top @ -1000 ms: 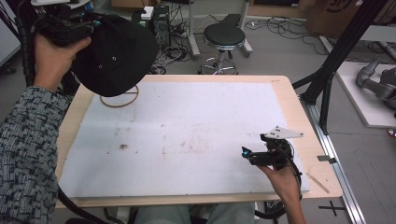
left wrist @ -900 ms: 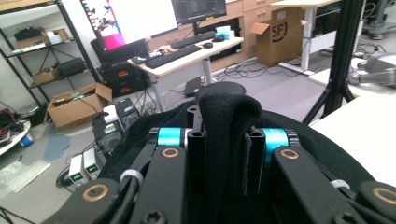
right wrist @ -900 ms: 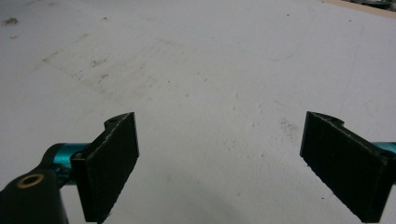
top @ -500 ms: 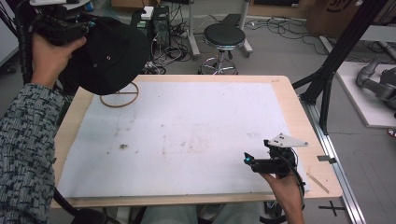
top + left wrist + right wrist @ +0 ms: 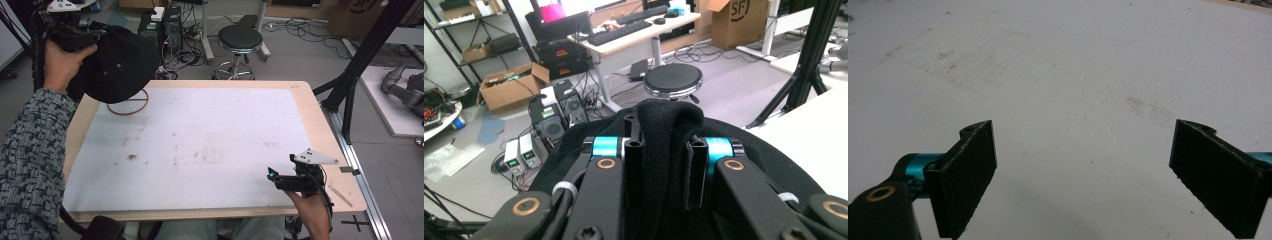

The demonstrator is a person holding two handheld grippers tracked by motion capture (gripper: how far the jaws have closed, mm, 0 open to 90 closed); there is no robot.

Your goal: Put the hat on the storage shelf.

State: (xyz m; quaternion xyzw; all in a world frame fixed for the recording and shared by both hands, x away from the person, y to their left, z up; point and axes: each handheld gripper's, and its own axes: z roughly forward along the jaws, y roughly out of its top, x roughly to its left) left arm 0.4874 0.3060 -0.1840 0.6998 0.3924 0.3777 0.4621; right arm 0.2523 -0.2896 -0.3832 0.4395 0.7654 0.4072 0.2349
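White matting covers the wooden table (image 5: pixel 310 107), bare but for faint stains, with cluttered floor, cables and a stool (image 5: pixel 240 37) beyond its far edge. Nearest, at the front right corner, the right gripper (image 5: pixel 272 176) rests low over the mat with its jaws wide apart and nothing between them. Farther off, above the far left corner, the left gripper (image 5: pixel 663 150) is clamped on a fold of the black cap (image 5: pixel 122 65), which hangs in the air clear of the table. Just under the cap a thin wooden ring (image 5: pixel 129 104) lies on the mat; whether the cap brushes it I cannot quite tell from above. The step in hand looks like carrying the cap, lifted and not yet set anywhere. A likely next move is lowering it onto the mat, which calls for keeping the loose brim from dragging the ring. Open room is plentiful across the middle; the left and far edges are close, so any swing should go inward.
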